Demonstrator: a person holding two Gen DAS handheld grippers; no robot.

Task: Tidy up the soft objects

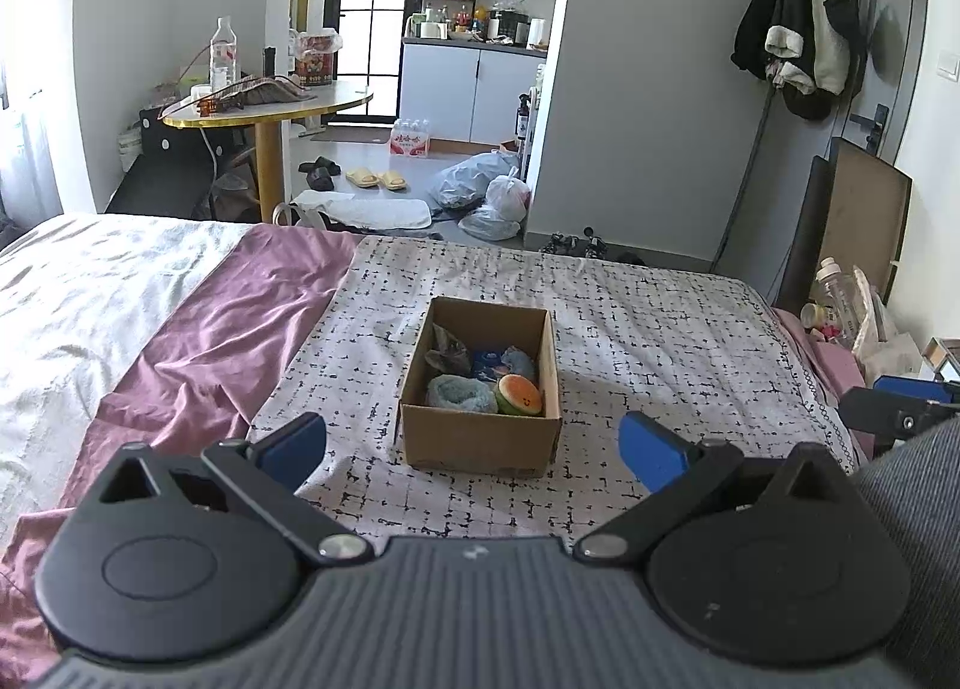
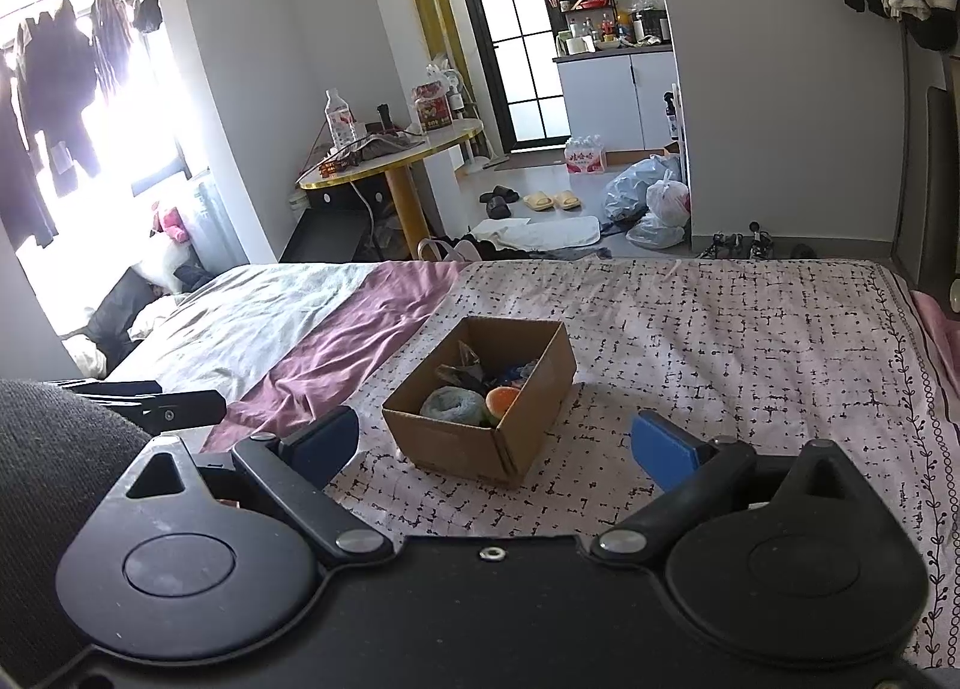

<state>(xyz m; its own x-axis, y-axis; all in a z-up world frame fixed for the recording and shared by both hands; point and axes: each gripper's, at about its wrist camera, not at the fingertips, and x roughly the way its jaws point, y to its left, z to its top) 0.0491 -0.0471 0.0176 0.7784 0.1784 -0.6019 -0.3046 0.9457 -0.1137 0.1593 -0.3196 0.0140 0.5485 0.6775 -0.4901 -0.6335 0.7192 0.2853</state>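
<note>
An open cardboard box (image 1: 480, 437) stands on the patterned bedspread (image 1: 660, 317); it also shows in the right wrist view (image 2: 462, 437). Inside lie a round orange-and-green plush (image 1: 519, 394), a pale blue fluffy roll (image 1: 461, 392), a blue item (image 1: 489, 362) and a dark crinkled piece (image 1: 449, 354). My left gripper (image 1: 474, 449) is open and empty, just short of the box's near wall. My right gripper (image 2: 495, 443) is open and empty, near the box's near corner. The plush (image 2: 501, 400) and the roll (image 2: 453, 406) show in the right wrist view too.
A purple sheet (image 1: 198, 329) and a white blanket (image 1: 78, 293) cover the bed's left part. Beyond the bed's far edge are a round table (image 1: 270, 107), slippers (image 1: 375, 179) and plastic bags (image 1: 486, 197) on the floor. Bottles and clutter (image 1: 840, 305) sit at the bed's right side.
</note>
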